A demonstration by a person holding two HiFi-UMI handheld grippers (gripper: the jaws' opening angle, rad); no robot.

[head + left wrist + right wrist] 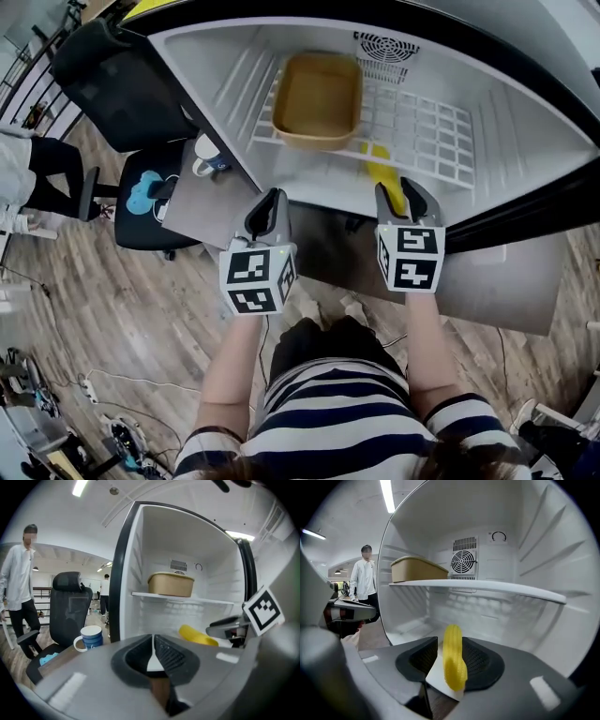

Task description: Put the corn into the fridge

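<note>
A yellow corn cob (pixel 382 173) sticks forward out of my right gripper (pixel 403 187), which is shut on it at the open fridge's mouth, below the white wire shelf (pixel 422 131). In the right gripper view the corn (pixel 453 660) stands between the two dark pads of the right gripper (pixel 450 644), over the fridge's lower compartment. My left gripper (pixel 274 195) hovers beside it on the left, shut with nothing in it. The left gripper view shows the left gripper (pixel 153 637) with its pads together, and the corn (pixel 197 635) to its right.
A tan container (pixel 317 98) sits on the shelf at the back left, near the fan grille (pixel 464 562). A blue-and-white mug (pixel 204 157) stands on a table left of the fridge. A black office chair (pixel 112 84) and a person (pixel 16 588) are farther left.
</note>
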